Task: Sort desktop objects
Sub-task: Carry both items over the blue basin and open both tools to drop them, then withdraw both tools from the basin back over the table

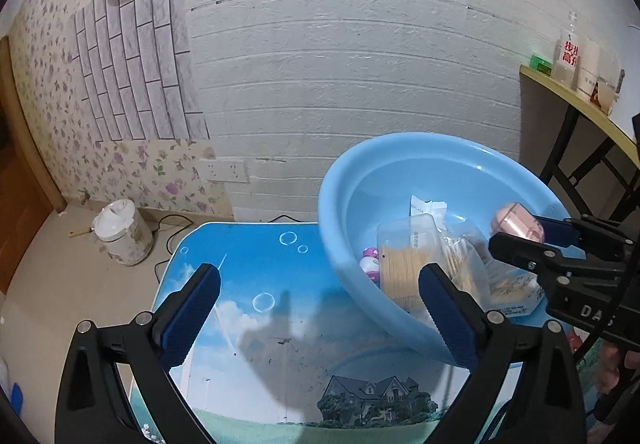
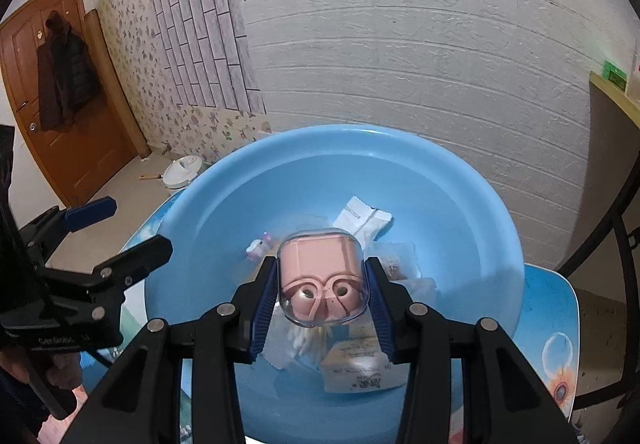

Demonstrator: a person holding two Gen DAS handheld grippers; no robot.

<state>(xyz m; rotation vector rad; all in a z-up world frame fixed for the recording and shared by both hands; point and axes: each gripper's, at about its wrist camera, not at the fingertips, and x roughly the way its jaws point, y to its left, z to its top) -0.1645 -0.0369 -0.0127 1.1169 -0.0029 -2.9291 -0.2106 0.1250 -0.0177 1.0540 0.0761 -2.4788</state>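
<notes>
basin: plain light blue | earbud case: pale pink under a clear cover | gripper pads: dark blue on black arms | table top: printed blue sky, white clouds, bubbles, green lawn, grey house | packet: white | wall: white brick texture

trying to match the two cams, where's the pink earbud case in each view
Left wrist: the pink earbud case sits at the right, above the basin's right side, clamped at the tip of the right gripper coming in from the right edge.
Right wrist: it is at centre, held between the right gripper's blue pads over the basin.
Shared landmark: the blue basin.
</notes>
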